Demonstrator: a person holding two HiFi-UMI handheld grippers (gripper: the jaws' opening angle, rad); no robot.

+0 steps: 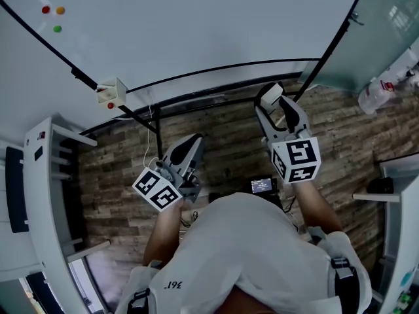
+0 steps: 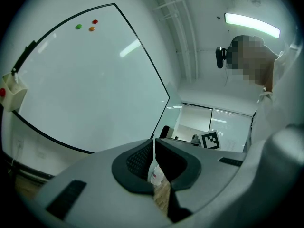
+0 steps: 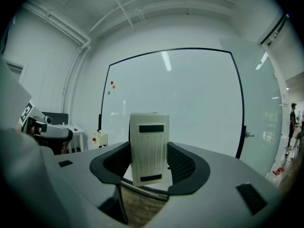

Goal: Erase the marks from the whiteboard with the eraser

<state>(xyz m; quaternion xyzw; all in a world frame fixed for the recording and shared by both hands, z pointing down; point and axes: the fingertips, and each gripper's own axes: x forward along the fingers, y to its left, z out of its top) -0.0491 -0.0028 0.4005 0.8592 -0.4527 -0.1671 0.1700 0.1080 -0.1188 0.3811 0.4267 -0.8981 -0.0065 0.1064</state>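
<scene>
The whiteboard (image 1: 196,25) fills the wall ahead, and I see no pen marks on it in any view. My right gripper (image 1: 273,106) is shut on the white eraser (image 3: 148,146), which stands upright between the jaws, a short way off the board (image 3: 190,99). Lower and to the left, my left gripper (image 1: 190,148) hangs over the floor with its jaws closed to a thin slit (image 2: 153,163) and nothing in them. Red, orange and green magnets (image 1: 52,15) sit in the board's upper left corner.
A small white holder with a red dot (image 1: 111,91) hangs at the board's lower left edge. White shelving (image 1: 39,195) stands at the left. A plastic bottle (image 1: 380,90) lies by the glass wall (image 1: 386,18) at the right. Wood-pattern floor (image 1: 118,175) lies below.
</scene>
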